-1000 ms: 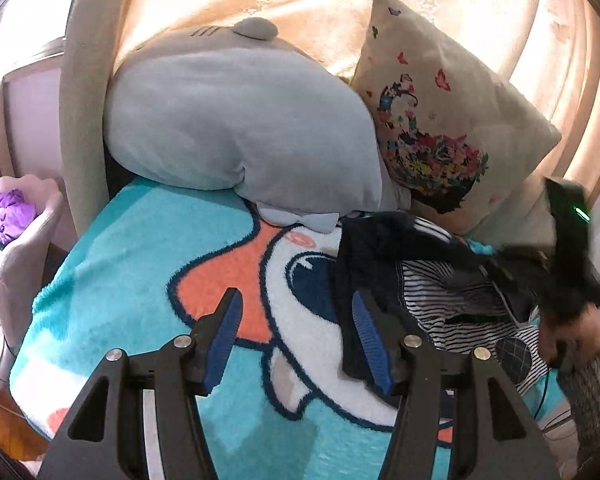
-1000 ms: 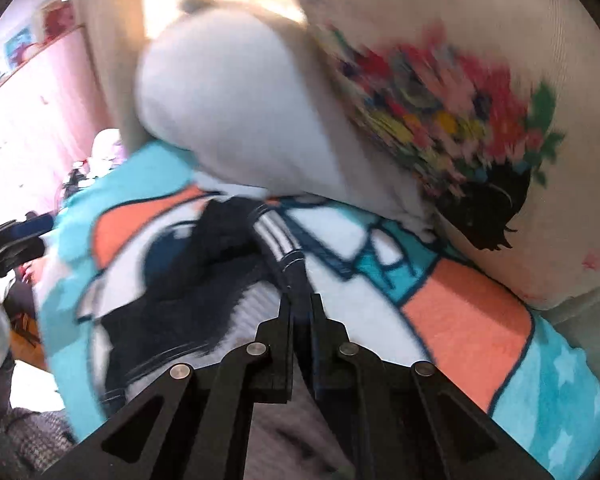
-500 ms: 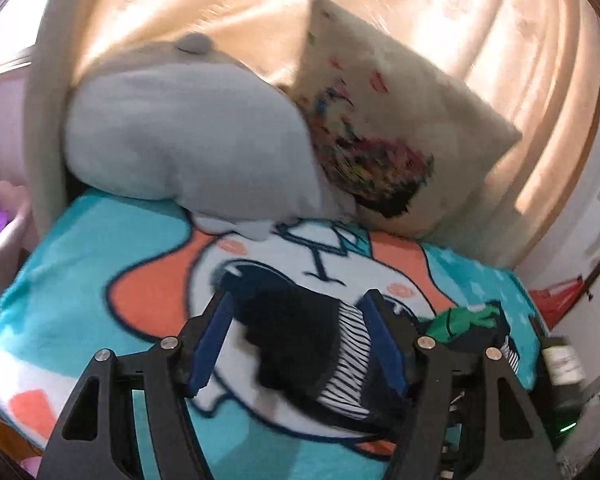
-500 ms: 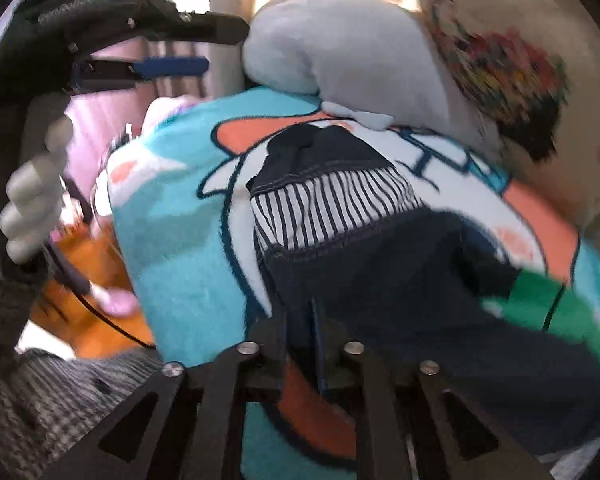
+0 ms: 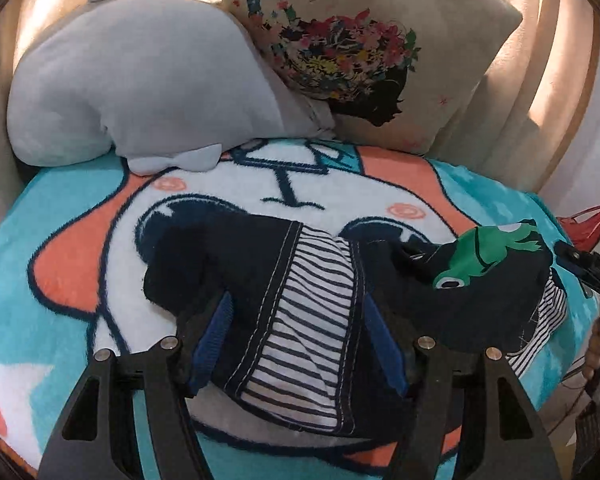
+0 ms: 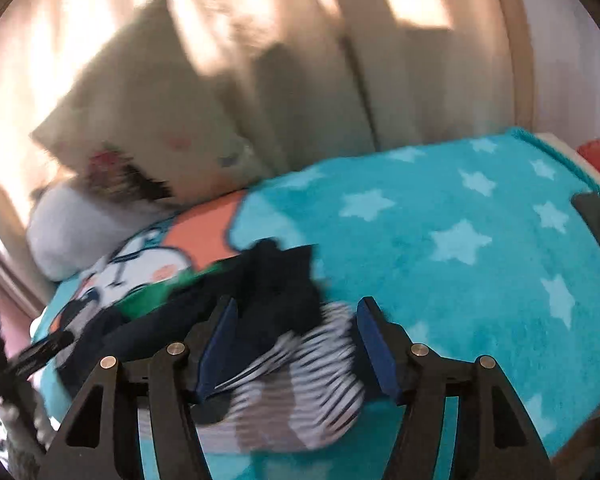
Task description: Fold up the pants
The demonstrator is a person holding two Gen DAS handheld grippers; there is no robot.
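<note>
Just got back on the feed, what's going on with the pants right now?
The dark pants, striped lining showing, lie crumpled on the cartoon blanket in front of the pillows. The left gripper is open over one end and the right gripper is open over the other. Neither grips the fabric; no neat fold shows.

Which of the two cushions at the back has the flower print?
The beige square pillow, on the right. The grey plush beside it is plain.

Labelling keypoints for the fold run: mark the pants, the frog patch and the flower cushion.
pants (image 5: 300, 292), left wrist view, on the striped lining.
frog patch (image 5: 488, 252), left wrist view, on the green frog's body.
flower cushion (image 5: 340, 52), left wrist view, on the printed flowers.
</note>
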